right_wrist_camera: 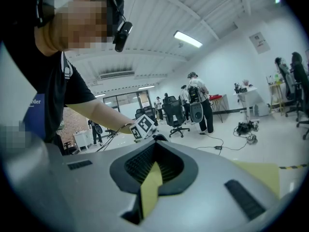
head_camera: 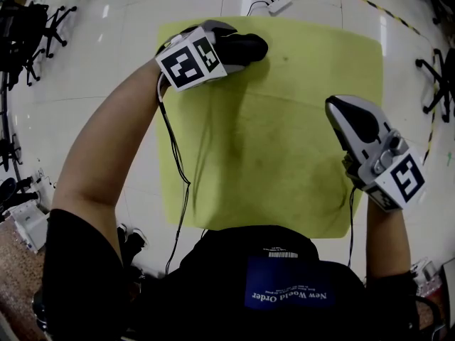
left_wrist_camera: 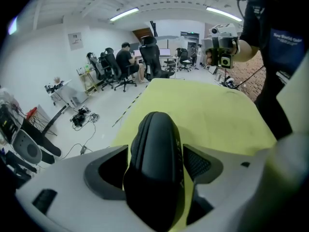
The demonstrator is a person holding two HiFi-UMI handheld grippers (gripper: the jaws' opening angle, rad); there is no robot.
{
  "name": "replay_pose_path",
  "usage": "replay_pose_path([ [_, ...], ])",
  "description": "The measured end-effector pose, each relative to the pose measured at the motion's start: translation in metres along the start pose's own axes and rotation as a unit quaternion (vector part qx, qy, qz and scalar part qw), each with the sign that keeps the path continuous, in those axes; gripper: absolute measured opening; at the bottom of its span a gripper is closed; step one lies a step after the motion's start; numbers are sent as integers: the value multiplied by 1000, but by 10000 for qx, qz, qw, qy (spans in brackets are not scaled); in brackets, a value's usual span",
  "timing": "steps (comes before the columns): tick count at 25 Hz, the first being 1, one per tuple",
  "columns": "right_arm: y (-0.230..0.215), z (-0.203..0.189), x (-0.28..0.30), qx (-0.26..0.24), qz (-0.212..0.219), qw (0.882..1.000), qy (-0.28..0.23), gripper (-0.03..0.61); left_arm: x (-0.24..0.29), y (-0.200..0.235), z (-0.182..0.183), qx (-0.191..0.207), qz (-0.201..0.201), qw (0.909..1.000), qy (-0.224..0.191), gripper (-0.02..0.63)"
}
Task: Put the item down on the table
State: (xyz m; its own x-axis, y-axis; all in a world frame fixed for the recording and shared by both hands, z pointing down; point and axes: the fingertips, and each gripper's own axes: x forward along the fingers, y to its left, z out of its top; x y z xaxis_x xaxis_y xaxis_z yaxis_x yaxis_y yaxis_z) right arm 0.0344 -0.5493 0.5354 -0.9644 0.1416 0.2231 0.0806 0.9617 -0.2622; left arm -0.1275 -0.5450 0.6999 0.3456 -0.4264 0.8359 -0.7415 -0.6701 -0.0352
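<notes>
Left gripper: jaws stand wide, pinching a black case that sits on its narrow edge and fills the gap between them, seam uppermost. In the head view the case lies over the far left corner of the desk. Whether its underside touches the top cannot be told.

Floor: pale and glossy, with striped tape at the far right.

Desk: plain yellow-green top, faint smudges, otherwise bare apart from the case.

Person: dark shirt, both forearms bare and reaching out over the desk.

Right gripper: hangs over the desk's right edge, well apart from the left one. Its pads are pressed nearly together, with only a thin slit showing desk colour. Nothing is between them.

Office chairs: a cluster stands beyond the desk in the left gripper view, with seated people among them.

Black cable: runs from the left gripper down beside the left forearm.

White power strip: on the floor, just past the desk's far edge.
</notes>
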Motion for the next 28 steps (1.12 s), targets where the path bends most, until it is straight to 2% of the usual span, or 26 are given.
replay_pose_path([
  [1,0,1,0,-1,0,10000,-10,-11,0,0,-3,-67,17,10000,40,364],
  [3,1,3,1,-23,9,10000,-34,-11,-2,4,-4,-181,114,9998,1,371],
  [7,3,8,2,-98,23,9999,-42,-11,-19,18,2,-389,424,9977,-358,371],
  [10,1,9,4,-131,3,9999,-89,-11,-41,28,9,-663,646,9924,-807,371],
  [12,3,13,2,-188,-1,9997,-156,-11,-64,28,21,-923,786,9835,-1345,371],
  [14,16,25,-9,-258,-4,9994,-229,-11,-105,8,46,-1273,769,9651,-2155,371],
  [17,47,52,-36,-406,-30,9986,-333,-11,-179,-47,91,-1762,630,9221,-3388,371],
  [19,61,67,-47,-498,-64,9979,-410,-11,-217,-84,110,-1878,611,8997,-3893,370],
  [23,87,96,-67,-691,-121,9959,-568,-11,-270,-155,136,-2039,566,8617,-4612,368],
  [25,102,109,-77,-720,-144,9954,-617,-11,-295,-182,143,-2176,618,8428,-4884,262],
  [26,109,114,-80,-715,-168,9954,-620,-11,-306,-193,145,-2234,657,8352,-4982,241],
  [28,126,122,-85,-688,-194,9956,-611,-11,-326,-215,144,-2316,732,8261,-5086,154],
])
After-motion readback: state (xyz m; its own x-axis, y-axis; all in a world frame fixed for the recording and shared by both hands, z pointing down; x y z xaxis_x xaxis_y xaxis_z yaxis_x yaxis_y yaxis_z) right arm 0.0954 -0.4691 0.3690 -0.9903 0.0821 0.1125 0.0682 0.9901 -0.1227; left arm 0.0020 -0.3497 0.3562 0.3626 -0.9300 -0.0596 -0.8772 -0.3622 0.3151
